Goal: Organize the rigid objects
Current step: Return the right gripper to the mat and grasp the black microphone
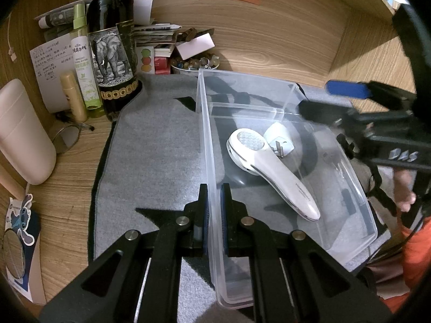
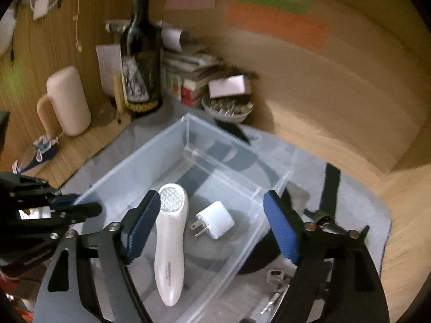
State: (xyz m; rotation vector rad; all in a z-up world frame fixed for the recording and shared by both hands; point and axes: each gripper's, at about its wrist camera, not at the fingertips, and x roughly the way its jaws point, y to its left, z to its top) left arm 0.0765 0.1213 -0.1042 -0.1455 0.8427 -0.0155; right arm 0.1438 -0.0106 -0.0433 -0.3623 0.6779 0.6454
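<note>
A clear plastic bin [image 1: 207, 140] [image 2: 129, 172] sits on a grey mat. Inside lie a white handheld device [image 1: 272, 169] [image 2: 171, 242] and a white plug adapter [image 1: 278, 138] [image 2: 215, 219]. My left gripper [image 1: 214, 204] [image 2: 72, 204] is shut on the bin's left wall, one finger inside and one outside. My right gripper [image 2: 212, 220] [image 1: 323, 99] is open and empty, hovering above the bin over the device and adapter. Keys [image 2: 277, 280] and a black strap [image 2: 330, 188] lie on the mat outside the bin's right wall.
A dark wine bottle [image 1: 113, 43] [image 2: 141, 62], a green spray bottle [image 1: 83, 56], a pink jug [image 1: 21, 134] [image 2: 68, 99], a bowl of beads [image 1: 194, 63] [image 2: 229, 107] and stacked books [image 1: 156, 35] stand along the back of the wooden desk. Glasses [image 1: 67, 134] lie at left.
</note>
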